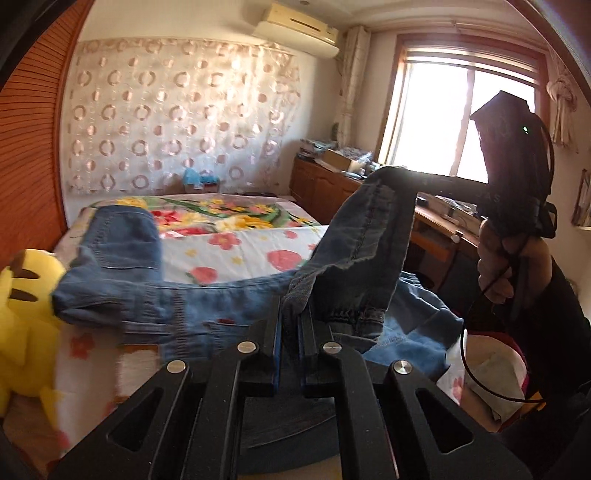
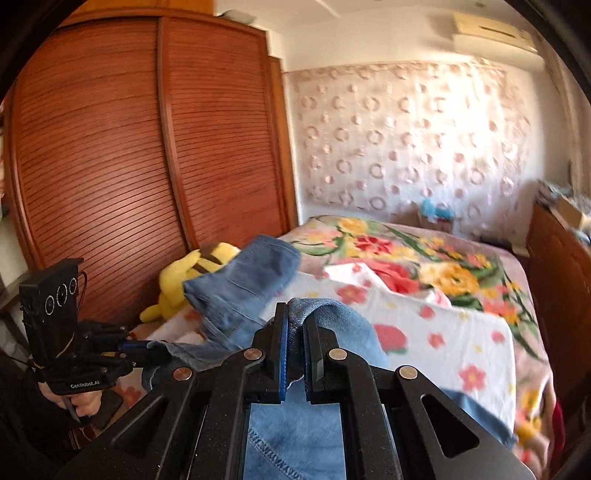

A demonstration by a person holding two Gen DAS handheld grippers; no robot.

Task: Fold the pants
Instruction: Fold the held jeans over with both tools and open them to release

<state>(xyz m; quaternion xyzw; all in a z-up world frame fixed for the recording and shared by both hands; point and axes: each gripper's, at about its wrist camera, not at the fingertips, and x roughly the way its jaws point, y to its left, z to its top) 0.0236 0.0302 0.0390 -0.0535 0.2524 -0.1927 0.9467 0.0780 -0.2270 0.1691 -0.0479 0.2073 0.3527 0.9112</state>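
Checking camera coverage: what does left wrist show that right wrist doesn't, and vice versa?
Left wrist only: the window, the wooden cabinets under it, and the right gripper lifting a jeans edge.

Right wrist only: the slatted wardrobe doors in full, and the left gripper seen from outside, pinching denim.

Both: the jeans on the floral bed, the yellow plush, the circle-patterned curtain, the air conditioner, and each camera's own fingers shut on denim.

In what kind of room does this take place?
Most likely a bedroom in a home. A bed with a flowered cover fills the middle, a tall wooden wardrobe stands beside it, and a yellow plush toy lies at the bed's edge. The jeans are spread across the bed.
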